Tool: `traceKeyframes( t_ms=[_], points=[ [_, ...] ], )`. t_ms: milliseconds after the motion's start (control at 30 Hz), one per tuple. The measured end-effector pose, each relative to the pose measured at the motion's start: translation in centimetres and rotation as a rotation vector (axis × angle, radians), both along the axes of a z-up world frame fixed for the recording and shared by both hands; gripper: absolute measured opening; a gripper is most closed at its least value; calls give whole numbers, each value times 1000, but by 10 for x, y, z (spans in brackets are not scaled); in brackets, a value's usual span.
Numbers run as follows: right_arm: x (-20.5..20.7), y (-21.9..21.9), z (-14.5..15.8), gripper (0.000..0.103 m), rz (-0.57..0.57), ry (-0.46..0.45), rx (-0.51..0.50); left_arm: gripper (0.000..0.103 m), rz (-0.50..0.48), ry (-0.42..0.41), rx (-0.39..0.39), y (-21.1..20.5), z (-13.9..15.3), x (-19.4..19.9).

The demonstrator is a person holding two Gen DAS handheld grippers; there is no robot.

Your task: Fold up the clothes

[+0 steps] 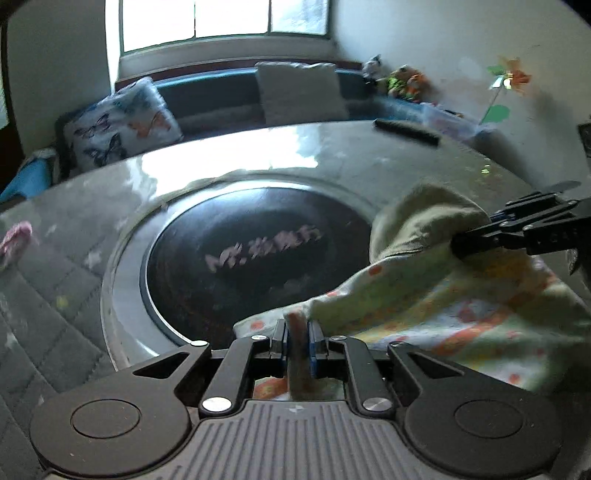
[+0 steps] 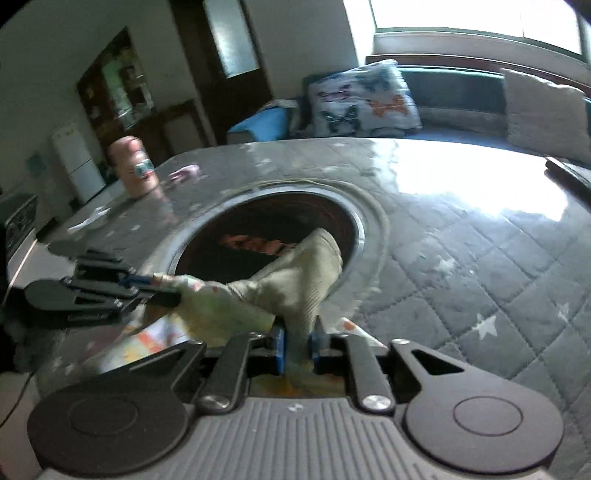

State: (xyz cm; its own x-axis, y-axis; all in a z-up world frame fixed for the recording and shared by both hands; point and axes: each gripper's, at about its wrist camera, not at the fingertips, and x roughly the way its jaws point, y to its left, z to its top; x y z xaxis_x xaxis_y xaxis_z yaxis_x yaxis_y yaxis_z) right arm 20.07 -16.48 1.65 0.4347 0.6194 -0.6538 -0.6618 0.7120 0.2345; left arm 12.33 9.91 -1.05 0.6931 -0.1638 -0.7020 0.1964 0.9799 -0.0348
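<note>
Our left gripper (image 1: 297, 338) has its jaws drawn close on a pinched edge of the pale yellow-green cotton garment with orange prints (image 1: 461, 314). Our right gripper (image 2: 297, 341) grips a bunched fold of the same garment (image 2: 295, 280) in equally narrow jaws. No earlier view lets us speak of the jaws' movement.

The garment hangs stretched between the two grippers, over the near rim of the dark round inset with pale lettering (image 1: 255, 254). From the left wrist view the right gripper (image 1: 476, 240) sits to the right of that inset, and cloth spills down toward the lower right. From the right wrist view the left gripper (image 2: 155, 290) lies at the inset's left edge.

Beyond the inset the grey quilted, star-patterned bench cover (image 2: 480, 280) stretches bare to the far edge, giving open room ahead. A black flat bar (image 1: 406, 131) lies at the far right of it, and a pink cylindrical container (image 2: 135, 166) stands far left.

Behind the inset, past the bench, we see a butterfly-print cushion (image 1: 122, 122) and a grey cushion (image 1: 299, 92) on a dark sofa under a bright window (image 1: 221, 18).
</note>
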Motion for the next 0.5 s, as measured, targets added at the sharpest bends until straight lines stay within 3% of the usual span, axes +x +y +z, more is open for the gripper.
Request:
traceKeyframes(
  t_ms=[233,500],
  points=[
    [-20,-32,3,24,-140,-81,25,17,38,-4,-18,1,-2,-3],
    [-47,-85,-19,26,-328,-28,24,21,76,-17,-7,0,-2,-3]
  ],
)
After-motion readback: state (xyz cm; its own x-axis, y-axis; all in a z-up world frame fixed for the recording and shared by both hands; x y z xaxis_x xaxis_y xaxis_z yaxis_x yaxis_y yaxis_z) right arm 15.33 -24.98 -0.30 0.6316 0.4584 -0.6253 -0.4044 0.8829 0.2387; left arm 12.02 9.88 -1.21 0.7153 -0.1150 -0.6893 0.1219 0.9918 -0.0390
